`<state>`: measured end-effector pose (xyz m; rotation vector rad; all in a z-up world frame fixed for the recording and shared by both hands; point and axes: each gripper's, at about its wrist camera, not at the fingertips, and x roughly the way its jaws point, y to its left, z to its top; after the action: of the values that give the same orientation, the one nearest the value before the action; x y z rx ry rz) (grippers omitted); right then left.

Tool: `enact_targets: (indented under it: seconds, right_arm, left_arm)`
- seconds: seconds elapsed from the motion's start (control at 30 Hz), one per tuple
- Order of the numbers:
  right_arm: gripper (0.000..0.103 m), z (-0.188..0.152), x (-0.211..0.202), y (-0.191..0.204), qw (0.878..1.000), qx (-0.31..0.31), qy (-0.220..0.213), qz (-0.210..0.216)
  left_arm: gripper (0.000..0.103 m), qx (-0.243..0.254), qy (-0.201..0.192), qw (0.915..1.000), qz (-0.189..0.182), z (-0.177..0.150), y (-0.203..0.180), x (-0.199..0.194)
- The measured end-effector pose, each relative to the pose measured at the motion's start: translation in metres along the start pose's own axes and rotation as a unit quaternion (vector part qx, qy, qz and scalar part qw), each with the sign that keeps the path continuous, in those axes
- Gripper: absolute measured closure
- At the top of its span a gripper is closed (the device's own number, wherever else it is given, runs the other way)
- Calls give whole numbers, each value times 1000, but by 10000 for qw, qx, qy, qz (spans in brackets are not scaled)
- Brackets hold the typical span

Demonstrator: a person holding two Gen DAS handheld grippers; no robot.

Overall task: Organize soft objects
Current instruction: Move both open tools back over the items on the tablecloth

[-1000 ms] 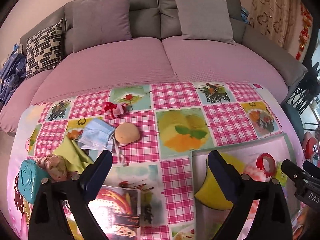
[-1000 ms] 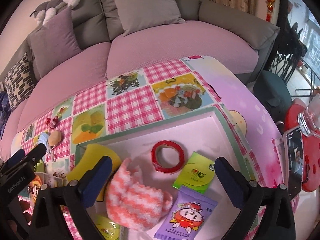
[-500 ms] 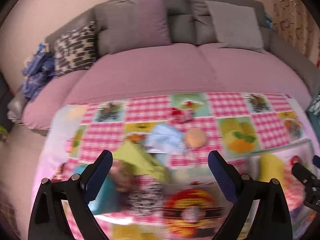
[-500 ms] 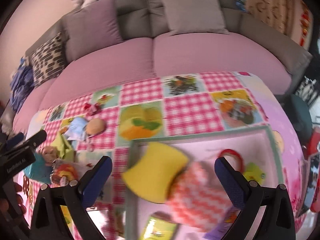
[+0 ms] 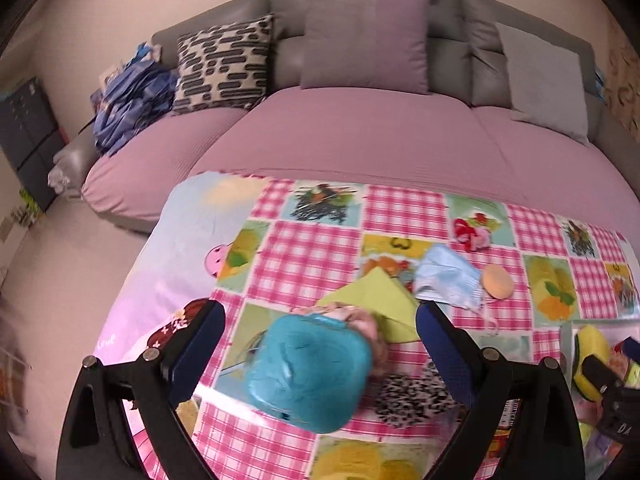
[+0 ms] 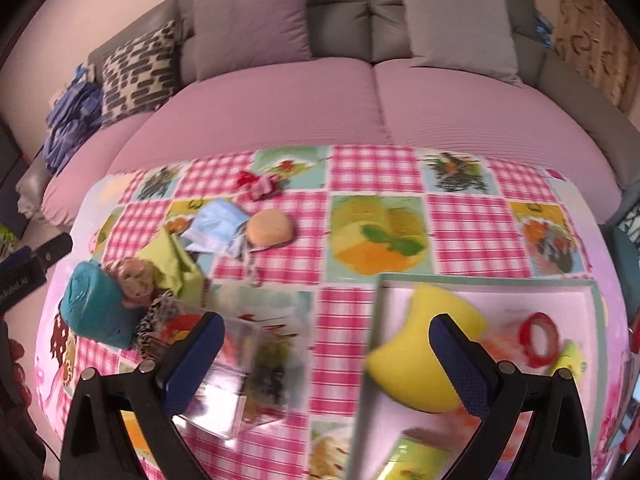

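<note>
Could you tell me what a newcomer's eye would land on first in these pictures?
Probably the teal cushion, which fills the gap between the open left gripper fingers. Next, the yellow sponge in the tray by the open right gripper, and the pink checked tablecloth before the sofa.

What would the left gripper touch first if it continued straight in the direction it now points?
Most likely the teal soft object: it sits centred between the open fingers of the left gripper, nearer than the green cloth behind it. Exact depth is unclear.
</note>
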<state>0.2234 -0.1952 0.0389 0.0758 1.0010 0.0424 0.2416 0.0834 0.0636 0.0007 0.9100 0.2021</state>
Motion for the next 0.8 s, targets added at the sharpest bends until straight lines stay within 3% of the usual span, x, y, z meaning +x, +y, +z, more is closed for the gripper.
enact_targets:
  seconds: [0.27,0.57,0.8]
  right_arm:
    - [0,-1,23,40,9989,-355,200,226]
    - [0,-4,32,78,9958,-744,248,482]
    - [12,-3,29,114,9875,-1338,194,816]
  left_arm:
    - [7,-366,249,9988,-207,-1,27,26]
    - [7,-445,168,9986,-228,-2,39,20]
    - [7,-547,215,9981,-210,-6,51,19]
